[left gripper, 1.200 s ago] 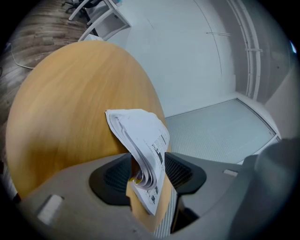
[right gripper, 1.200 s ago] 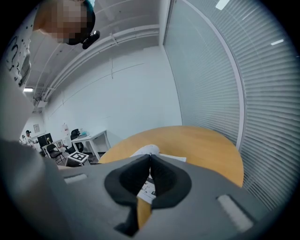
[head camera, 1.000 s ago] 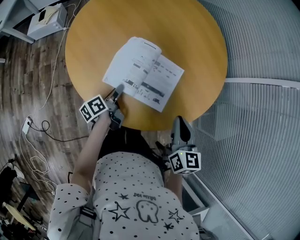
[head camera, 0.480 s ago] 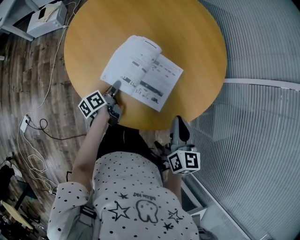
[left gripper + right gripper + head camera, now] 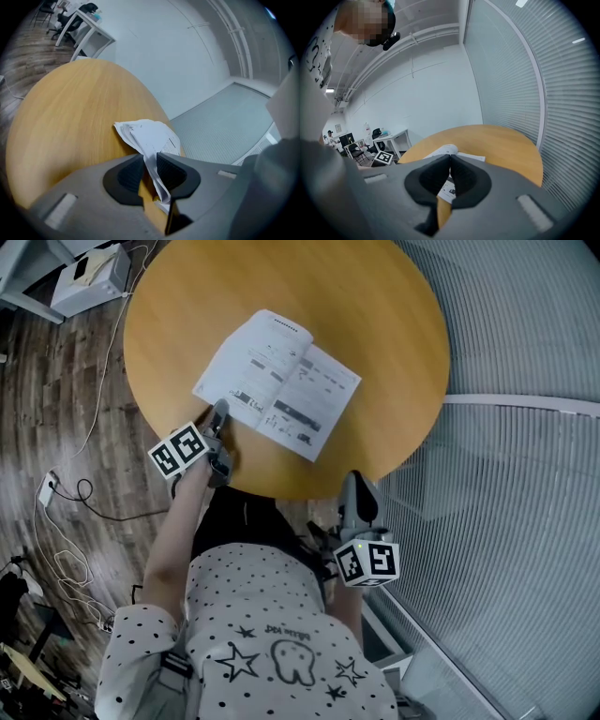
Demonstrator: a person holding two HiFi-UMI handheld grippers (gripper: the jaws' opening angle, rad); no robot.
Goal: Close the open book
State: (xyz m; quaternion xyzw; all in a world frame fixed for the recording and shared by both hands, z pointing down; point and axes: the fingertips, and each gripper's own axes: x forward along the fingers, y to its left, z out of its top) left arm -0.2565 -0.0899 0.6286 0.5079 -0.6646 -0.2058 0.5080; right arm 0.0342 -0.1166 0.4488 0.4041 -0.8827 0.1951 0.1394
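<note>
The book (image 5: pixel 278 382) is shown lying open on the round wooden table (image 5: pixel 375 324), printed pages up and set at a slant to the table's near edge. The left gripper (image 5: pixel 219 411) is placed at the near left corner of the book, with its marker cube over the table's rim. In the left gripper view, the jaws of the left gripper (image 5: pixel 149 159) have just been closing. A thin sheaf of pages (image 5: pixel 147 133) is seen standing on edge between the ribbed pads, pinched there and raised off the tabletop (image 5: pixel 61 117).

The right gripper (image 5: pixel 356 482) is held off the table, just beyond its near right rim and close to the person's dotted shirt (image 5: pixel 281 634). In the right gripper view its jaws (image 5: pixel 450 159) are closed tip to tip with nothing between them. The book (image 5: pixel 446 148) and the table (image 5: pixel 506 145) are seen ahead of them, well apart. A wooden floor (image 5: pixel 56 381) is visible to the table's left.
</note>
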